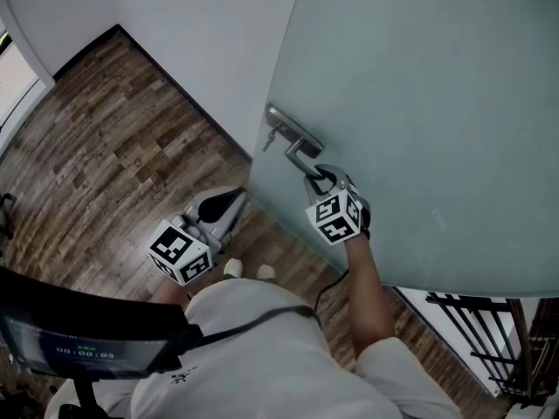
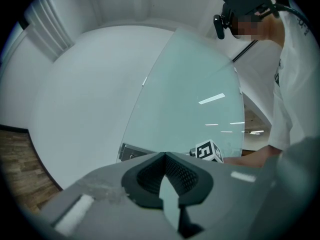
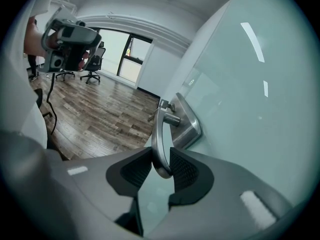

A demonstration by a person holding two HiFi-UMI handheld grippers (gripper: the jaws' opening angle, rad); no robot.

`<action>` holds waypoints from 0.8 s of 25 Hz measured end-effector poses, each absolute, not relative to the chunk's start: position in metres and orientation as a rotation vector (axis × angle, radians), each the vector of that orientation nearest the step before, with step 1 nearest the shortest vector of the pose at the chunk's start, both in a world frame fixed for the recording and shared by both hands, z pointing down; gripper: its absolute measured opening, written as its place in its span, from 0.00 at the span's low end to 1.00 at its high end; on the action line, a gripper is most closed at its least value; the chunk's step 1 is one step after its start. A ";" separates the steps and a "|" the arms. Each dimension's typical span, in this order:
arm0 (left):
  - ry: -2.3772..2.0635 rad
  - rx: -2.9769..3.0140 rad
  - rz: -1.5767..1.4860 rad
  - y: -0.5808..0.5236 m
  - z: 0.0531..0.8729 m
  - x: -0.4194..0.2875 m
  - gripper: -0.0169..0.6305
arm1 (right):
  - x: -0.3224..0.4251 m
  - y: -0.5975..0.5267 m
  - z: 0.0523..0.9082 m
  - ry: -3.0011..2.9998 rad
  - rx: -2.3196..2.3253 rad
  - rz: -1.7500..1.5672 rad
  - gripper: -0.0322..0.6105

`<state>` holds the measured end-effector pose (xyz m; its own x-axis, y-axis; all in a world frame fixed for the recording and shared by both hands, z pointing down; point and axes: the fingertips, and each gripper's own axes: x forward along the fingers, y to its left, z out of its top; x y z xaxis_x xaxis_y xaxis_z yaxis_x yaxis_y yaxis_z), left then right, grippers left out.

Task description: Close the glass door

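Note:
The frosted glass door (image 1: 419, 103) stands ajar, its free edge toward me, and it carries a metal lever handle (image 1: 297, 142) on a steel lock plate (image 3: 189, 126). My right gripper (image 1: 321, 180) is shut on the end of the door handle (image 3: 159, 134), with the bar pinched between both ribbed pads. My left gripper (image 1: 229, 203) hangs lower left of the door edge, shut with nothing in it. In the left gripper view its tips (image 2: 164, 156) meet in front of the glass door (image 2: 190, 99).
Wood-plank floor (image 1: 113, 147) runs left of the door, bounded by a white wall (image 1: 201, 33). A black railing (image 1: 489, 330) stands at lower right beyond the glass. Office chairs (image 3: 92, 64) stand far back in the room. My shoes (image 1: 246, 271) are by the door's bottom edge.

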<state>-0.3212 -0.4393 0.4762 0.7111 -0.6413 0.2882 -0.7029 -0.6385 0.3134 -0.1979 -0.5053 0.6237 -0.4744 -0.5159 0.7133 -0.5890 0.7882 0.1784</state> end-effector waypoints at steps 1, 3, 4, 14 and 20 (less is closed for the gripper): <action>-1.035 2.515 0.208 -0.438 0.477 -0.324 0.04 | -0.201 -0.501 0.622 -2.173 0.819 0.112 0.23; -1.025 2.520 0.204 -0.425 0.479 -0.334 0.04 | -0.210 -0.483 0.622 -2.177 0.833 0.100 0.23; -1.020 2.523 0.201 -0.419 0.482 -0.339 0.04 | -0.214 -0.474 0.623 -2.178 0.839 0.096 0.24; -1.049 2.529 0.230 -0.402 0.484 -0.354 0.04 | -0.230 -0.435 0.613 -2.211 0.795 0.076 0.24; -1.166 2.505 0.211 -0.396 0.464 -0.353 0.04 | -0.244 -0.419 0.594 -2.246 0.720 -0.002 0.23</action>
<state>-0.3532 -0.3958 0.4636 0.6468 -0.7071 0.2857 -0.7624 -0.5900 0.2656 -0.2440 -0.4189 0.5940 -0.5496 -0.4976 0.6711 -0.4961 0.8407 0.2170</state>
